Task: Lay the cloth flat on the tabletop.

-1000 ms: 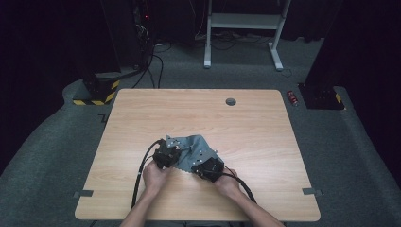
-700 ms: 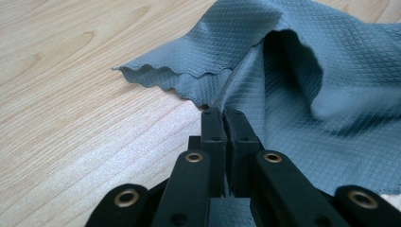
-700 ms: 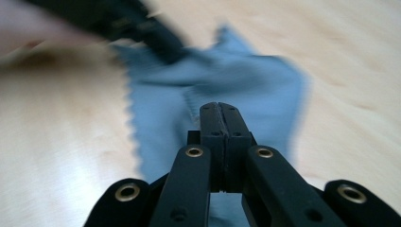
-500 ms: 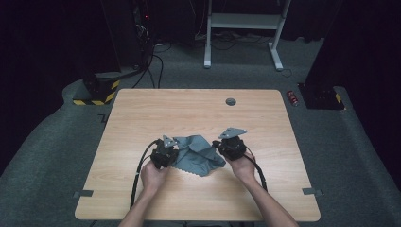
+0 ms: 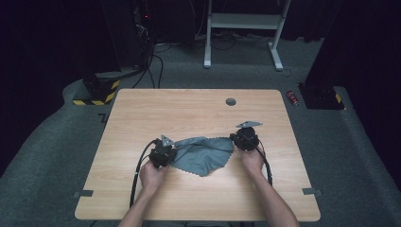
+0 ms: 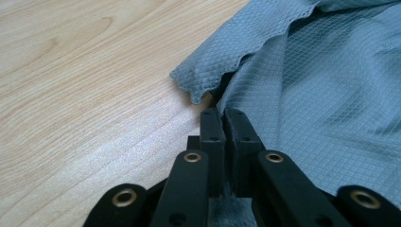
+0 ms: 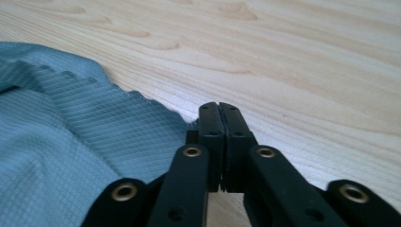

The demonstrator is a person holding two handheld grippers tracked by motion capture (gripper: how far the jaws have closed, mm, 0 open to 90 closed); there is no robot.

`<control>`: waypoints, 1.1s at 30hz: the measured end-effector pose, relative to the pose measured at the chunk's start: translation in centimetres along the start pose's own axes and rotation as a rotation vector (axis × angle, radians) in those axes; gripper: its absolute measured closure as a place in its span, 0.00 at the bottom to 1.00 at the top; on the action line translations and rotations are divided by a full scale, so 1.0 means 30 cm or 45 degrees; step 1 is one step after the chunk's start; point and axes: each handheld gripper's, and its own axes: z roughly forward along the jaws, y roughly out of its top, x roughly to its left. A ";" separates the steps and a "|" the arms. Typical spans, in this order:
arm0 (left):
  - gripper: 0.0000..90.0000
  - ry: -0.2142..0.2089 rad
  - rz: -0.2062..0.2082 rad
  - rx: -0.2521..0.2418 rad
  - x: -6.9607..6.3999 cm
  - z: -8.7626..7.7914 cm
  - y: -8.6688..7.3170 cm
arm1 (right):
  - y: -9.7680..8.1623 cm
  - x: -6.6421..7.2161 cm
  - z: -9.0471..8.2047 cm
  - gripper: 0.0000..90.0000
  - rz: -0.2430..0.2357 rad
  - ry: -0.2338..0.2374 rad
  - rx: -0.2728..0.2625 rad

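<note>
A grey cloth (image 5: 203, 153) is being spread flat on the wooden counter (image 5: 189, 113), and the step in hand is judged to be the pulling apart of two of its corners. The left gripper (image 5: 162, 153) is seen at the cloth's left end; in the left gripper view its fingers (image 6: 212, 130) are pressed together on a fold of the fabric, which runs down between them. The right gripper (image 5: 244, 138) is seen at the cloth's right end, where its fingers (image 7: 210, 123) are drawn together at the scalloped edge; the right gripper's jaws have just been opening slightly, and whether the cloth's corner (image 7: 191, 124) is pinched between them cannot be told. The cloth is stretched between the two grippers near the middle of the counter, its upper edge taut and its lower part sagging toward the person, with a loose flap (image 6: 208, 78) turned over beside the left fingers. For the next move, an even outward pull and a lowering of both corners to the wood would be called for, then a release. Bare counter lies open on every side, the round hole (image 5: 231, 101) is well apart, and the near edge is not crowded.
</note>
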 end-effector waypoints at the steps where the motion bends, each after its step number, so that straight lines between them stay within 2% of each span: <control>1: 0.94 0.002 0.006 0.003 0.000 -0.003 -0.001 | -0.001 0.000 0.004 0.91 -0.006 0.001 -0.003; 3: 0.89 0.000 0.009 0.007 -0.002 -0.010 -0.002 | 0.000 0.010 -0.003 0.87 -0.002 0.014 -0.016; 7: 0.79 -0.025 0.031 0.001 -0.011 -0.034 -0.014 | 0.006 0.055 -0.060 0.84 -0.095 0.027 -0.083; 11: 0.71 -0.042 0.040 -0.001 -0.030 -0.054 -0.045 | -0.013 0.085 -0.105 0.81 -0.158 0.096 -0.104; 15: 0.68 -0.050 0.038 -0.012 -0.040 -0.071 -0.067 | -0.063 0.134 -0.115 0.77 -0.263 0.162 -0.045; 18: 0.68 -0.067 0.034 -0.013 -0.046 -0.076 -0.069 | -0.095 0.176 -0.110 0.73 -0.306 0.206 -0.016; 22: 0.66 -0.059 0.043 -0.004 -0.047 -0.068 -0.064 | -0.116 0.209 -0.080 0.70 -0.325 0.252 0.025; 24: 0.66 -0.055 0.036 -0.003 -0.048 -0.062 -0.063 | -0.122 0.220 -0.060 0.70 -0.332 0.246 0.044; 28: 0.67 -0.042 0.046 0.004 -0.051 -0.053 -0.057 | -0.130 0.239 -0.041 0.73 -0.390 0.216 0.065; 30: 0.68 -0.034 0.056 0.007 -0.054 -0.049 -0.049 | -0.128 0.238 -0.040 0.75 -0.390 0.222 0.067; 33: 0.74 -0.026 0.082 0.016 -0.062 -0.041 -0.034 | -0.120 0.229 -0.040 0.90 -0.400 0.215 0.081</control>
